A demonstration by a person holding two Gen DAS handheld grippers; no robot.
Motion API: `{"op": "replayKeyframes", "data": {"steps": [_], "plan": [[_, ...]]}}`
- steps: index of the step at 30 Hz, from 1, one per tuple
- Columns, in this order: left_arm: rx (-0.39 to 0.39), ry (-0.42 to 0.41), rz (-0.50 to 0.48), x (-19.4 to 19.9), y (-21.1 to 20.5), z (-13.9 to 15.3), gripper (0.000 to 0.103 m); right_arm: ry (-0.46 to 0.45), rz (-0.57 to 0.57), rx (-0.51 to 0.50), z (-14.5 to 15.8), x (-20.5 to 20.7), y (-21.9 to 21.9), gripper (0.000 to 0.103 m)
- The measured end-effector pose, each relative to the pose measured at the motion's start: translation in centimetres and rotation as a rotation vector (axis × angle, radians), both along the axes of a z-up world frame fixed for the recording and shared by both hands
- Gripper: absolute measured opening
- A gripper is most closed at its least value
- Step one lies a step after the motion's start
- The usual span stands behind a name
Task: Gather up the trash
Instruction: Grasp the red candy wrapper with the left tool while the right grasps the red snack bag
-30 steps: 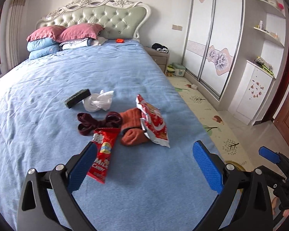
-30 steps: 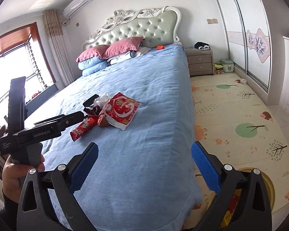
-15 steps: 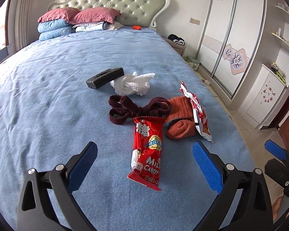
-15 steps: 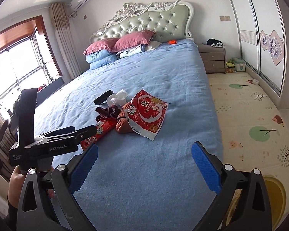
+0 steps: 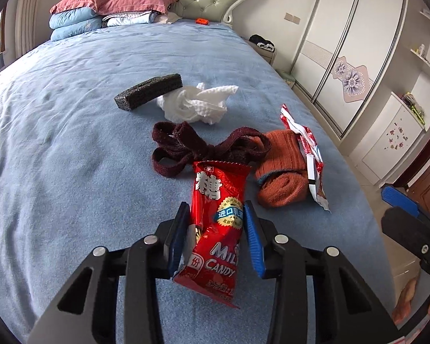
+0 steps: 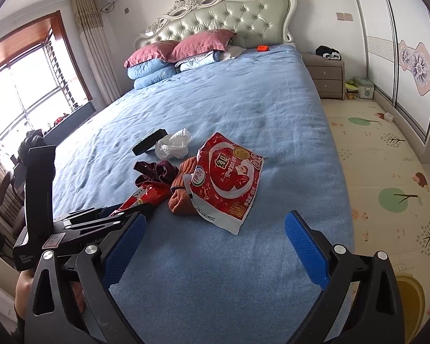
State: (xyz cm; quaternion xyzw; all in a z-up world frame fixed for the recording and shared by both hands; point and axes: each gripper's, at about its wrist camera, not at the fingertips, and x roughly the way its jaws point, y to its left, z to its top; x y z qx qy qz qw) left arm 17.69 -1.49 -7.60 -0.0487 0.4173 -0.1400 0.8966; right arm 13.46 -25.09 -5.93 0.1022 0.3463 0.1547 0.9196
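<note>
My left gripper (image 5: 216,235) is shut on a red milk candy wrapper (image 5: 219,218) lying on the blue bed (image 5: 71,143); the wrapper also shows in the right wrist view (image 6: 146,197). A larger red and white snack bag (image 6: 229,183) leans on an orange sock (image 5: 283,169). A crumpled white tissue (image 5: 197,103) and a dark sponge block (image 5: 149,90) lie further back. My right gripper (image 6: 215,246) is open and empty above the bed's near edge, right of the left gripper (image 6: 100,218).
A dark red band (image 5: 186,146) lies tangled behind the candy wrapper. Pillows (image 5: 100,11) are stacked at the headboard. A nightstand (image 6: 326,74) and a patterned floor mat (image 6: 387,172) are to the right of the bed, with wardrobe doors (image 5: 344,43) beyond.
My left gripper moved forward over the candy wrapper and closed on it. My right gripper moved closer to the snack bag and stays open.
</note>
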Motion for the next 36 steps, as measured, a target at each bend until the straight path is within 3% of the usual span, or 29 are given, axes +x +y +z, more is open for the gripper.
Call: {"op": "replayKeyframes", "data": {"steps": [4,8,12,15,19,21,26,31,36], "plan": [[-0.026,-0.026,-0.016,-0.5,0.4,0.6,0.036,0.034,-0.002,0.016,-0.2,2.0,0.6,0.087],[-0.055,-0.036,-0.032,-1.0,1.0,1.1,0.036,0.092,-0.019,0.032,-0.9,5.0,1.2,0.065],[-0.064,-0.037,-0.045,-1.1,1.3,1.3,0.036,0.154,-0.047,0.093,-2.0,7.6,0.9,0.055],[-0.076,-0.031,-0.054,-1.2,1.8,1.1,0.036,0.193,-0.044,0.156,-2.6,8.8,0.5,0.054],[-0.081,-0.029,-0.064,-1.1,1.9,1.1,0.036,0.214,-0.037,0.160,-3.0,9.1,0.4,0.055],[-0.085,-0.030,-0.068,-1.0,1.8,1.1,0.036,0.219,-0.068,0.160,-3.1,9.2,0.0,0.064],[-0.081,-0.026,-0.077,-0.9,1.5,1.1,0.036,0.231,-0.108,0.066,-3.5,9.8,-0.2,0.065],[-0.091,-0.013,-0.074,-0.7,1.6,0.8,0.036,0.258,-0.096,0.096,-4.4,10.0,-1.2,0.053],[-0.095,-0.021,-0.074,-1.0,1.5,1.0,0.036,0.250,-0.074,0.016,-4.7,9.7,-0.8,0.028]]}}
